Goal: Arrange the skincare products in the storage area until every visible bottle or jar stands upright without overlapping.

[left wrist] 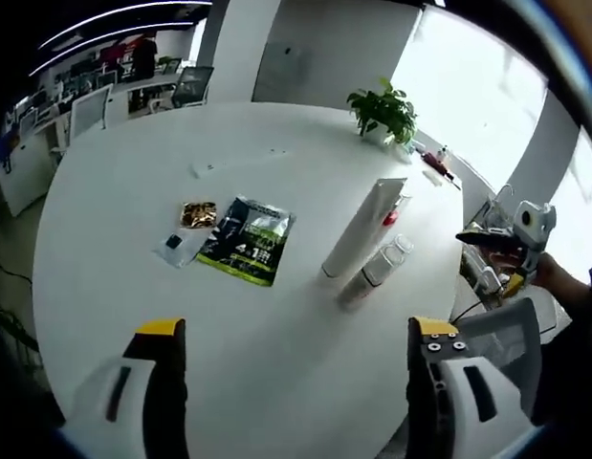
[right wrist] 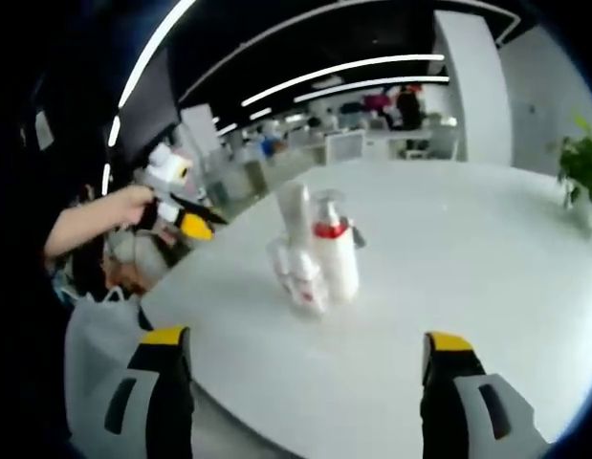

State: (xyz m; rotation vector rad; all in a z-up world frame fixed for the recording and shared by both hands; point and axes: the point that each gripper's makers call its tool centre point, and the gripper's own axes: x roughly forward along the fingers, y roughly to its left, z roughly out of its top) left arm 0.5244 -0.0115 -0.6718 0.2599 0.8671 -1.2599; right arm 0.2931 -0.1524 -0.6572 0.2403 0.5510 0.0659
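A cluster of skincare products stands on the white round table (left wrist: pixel 305 363): a tall white tube (left wrist: pixel 362 229), a white pump bottle with a red collar (left wrist: pixel 392 214) behind it, and two small clear bottles (left wrist: pixel 385 260) in front. In the right gripper view the same tube (right wrist: pixel 296 215), pump bottle (right wrist: pixel 336 256) and small clear bottles (right wrist: pixel 301 279) stand upright, close together. My left gripper (left wrist: pixel 300 330) is open, well short of the cluster. My right gripper (right wrist: pixel 300 346) is open too, off the table's edge with nothing between its jaws. Each gripper also appears in the other's view, hand-held: the right gripper (left wrist: pixel 511 244) and the left gripper (right wrist: pixel 176 218).
A green-and-black sachet (left wrist: pixel 246 239), a gold packet (left wrist: pixel 198 214) and a small clear sachet (left wrist: pixel 176 246) lie flat left of the bottles. A potted plant (left wrist: pixel 383 110) stands at the table's far edge, plant (right wrist: pixel 582 167). A grey chair (right wrist: pixel 99 335) sits by the table; office desks lie beyond.
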